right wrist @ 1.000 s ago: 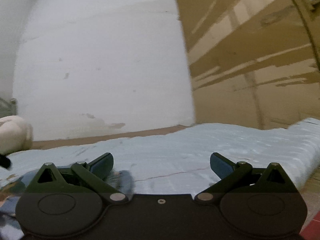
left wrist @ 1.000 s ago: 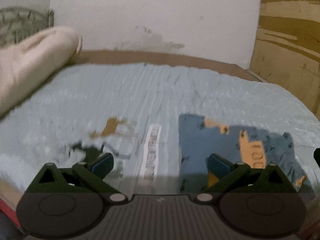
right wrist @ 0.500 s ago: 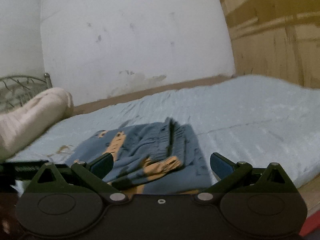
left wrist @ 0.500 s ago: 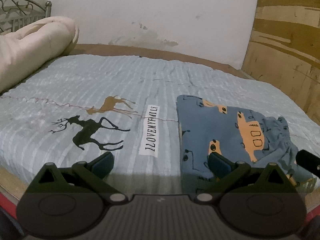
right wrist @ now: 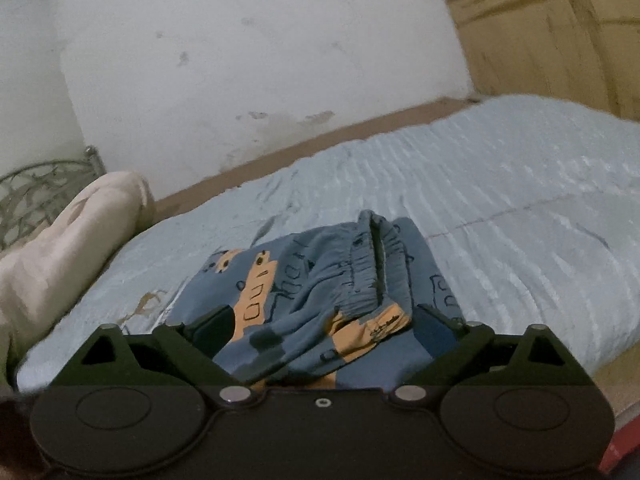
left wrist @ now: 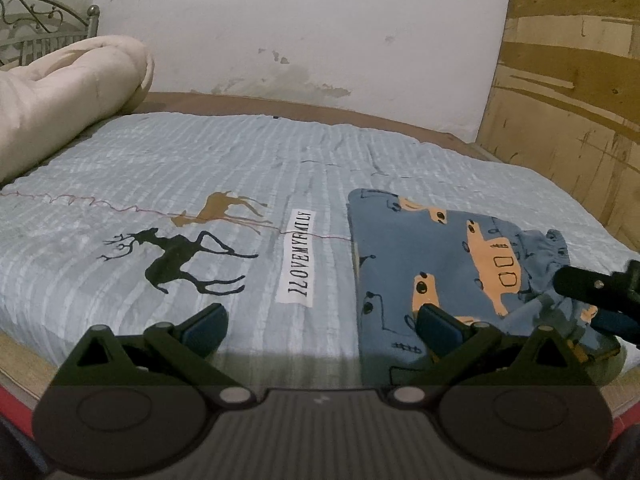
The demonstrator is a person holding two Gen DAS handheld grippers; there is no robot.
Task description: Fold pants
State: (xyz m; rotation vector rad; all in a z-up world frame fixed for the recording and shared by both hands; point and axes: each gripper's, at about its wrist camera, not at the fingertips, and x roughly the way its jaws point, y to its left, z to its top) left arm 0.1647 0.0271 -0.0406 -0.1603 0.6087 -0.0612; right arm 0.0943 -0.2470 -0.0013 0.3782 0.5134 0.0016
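**Both grippers hover at the near edge of the bed, folded pants between them**

The left gripper (left wrist: pixel 322 328) sits low at the near edge of the bed, angled downward, its jaws spread wide with nothing between them; its left finger is over the bare bedspread (left wrist: pixel 200 152), its right finger (left wrist: pixel 438 328) over the near left part of the pants (left wrist: pixel 432 248). The pants, blue with orange vehicle prints, lie folded into a rough rectangle on the right half of the pale blue striped bedspread, just right of a white text label (left wrist: pixel 300 258) and two printed deer (left wrist: pixel 180 256). A cream rolled quilt (left wrist: pixel 68 96) lies along the far left edge, in front of a metal headboard (left wrist: pixel 36 28).

The right gripper (right wrist: pixel 322 332) is tilted down over the pants (right wrist: pixel 320 280), rolled so the bed slants in its view. Its jaws are closing from nearly full spread; the bunched waistband end lies between them, but the pads do not press it. In the left wrist view the right gripper's fingers (left wrist: pixel 588 286) enter from the right edge, mostly cut off.

There are no containers. The right wrist view is blurred, the pants' near edge is hidden behind both gripper bodies, and no hand is visible.
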